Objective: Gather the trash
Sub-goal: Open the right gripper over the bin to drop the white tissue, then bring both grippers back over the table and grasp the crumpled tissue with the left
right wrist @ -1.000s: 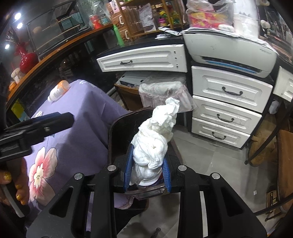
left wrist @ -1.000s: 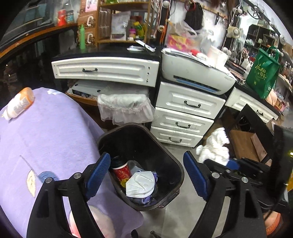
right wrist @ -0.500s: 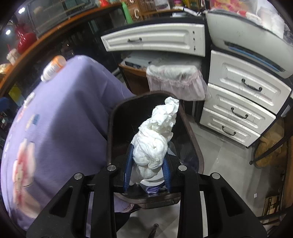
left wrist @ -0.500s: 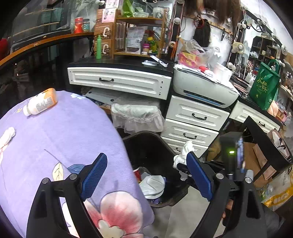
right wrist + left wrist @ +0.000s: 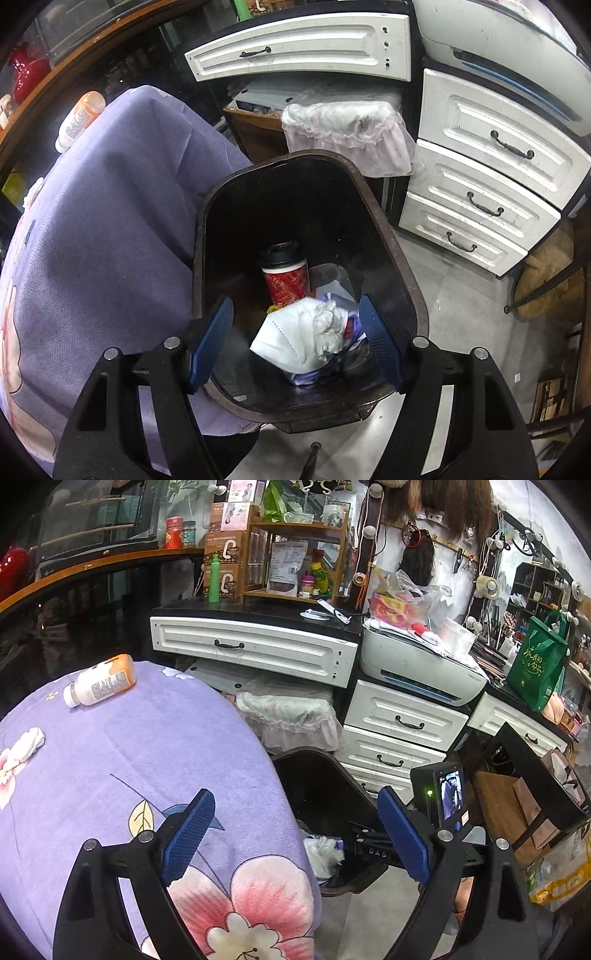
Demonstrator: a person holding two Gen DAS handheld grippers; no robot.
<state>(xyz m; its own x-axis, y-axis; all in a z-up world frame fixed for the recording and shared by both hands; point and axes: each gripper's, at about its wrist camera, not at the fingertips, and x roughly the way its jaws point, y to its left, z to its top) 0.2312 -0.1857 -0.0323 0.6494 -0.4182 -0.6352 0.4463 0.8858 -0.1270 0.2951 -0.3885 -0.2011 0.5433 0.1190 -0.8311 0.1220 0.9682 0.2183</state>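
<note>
In the left wrist view the right gripper [image 5: 354, 849] hides most of the bin [image 5: 325, 790] floor. The crumpled tissue [image 5: 327, 325] between the right claw's pads looks motion-blurred, perhaps mid-fall. Beneath it, purple scraps [image 5: 306, 376] stay unidentifiable.

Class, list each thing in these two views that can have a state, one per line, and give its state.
left gripper: open, empty
right gripper: open, empty
trash bin: uncovered, partly filled
tissue wad: lying in the bin
red cup: upright, lidded
orange bottle: lying on its side
drawers: closed

Dim indoor light, heavy fisheye warp, dark corners
</note>
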